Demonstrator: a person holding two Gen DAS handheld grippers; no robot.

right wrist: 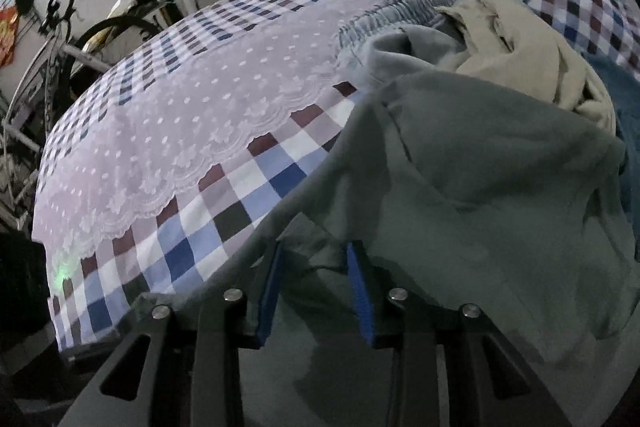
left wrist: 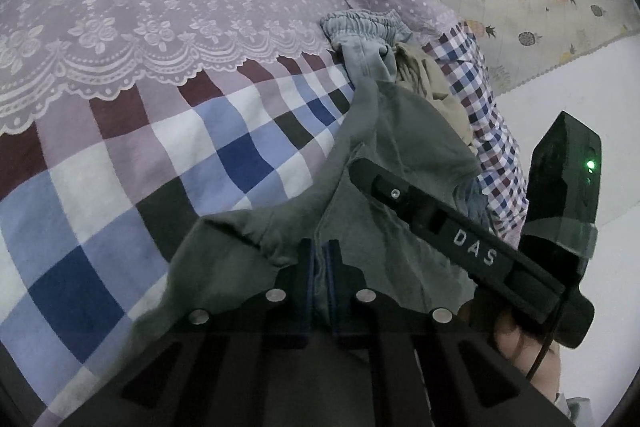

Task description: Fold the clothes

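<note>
- Left wrist view: the left gripper [left wrist: 319,269] was clenched on a fold of the grey garment [left wrist: 384,131], which lay on the checked bedspread [left wrist: 168,163].
- The right gripper [left wrist: 472,239] crossed this view, marked "DAS" in white letters.
- Right wrist view: the right gripper [right wrist: 316,291] stood released, its blue pads [right wrist: 362,301] apart over the grey garment [right wrist: 480,167].
- A beige garment [right wrist: 520,47] lay just behind.
</note>
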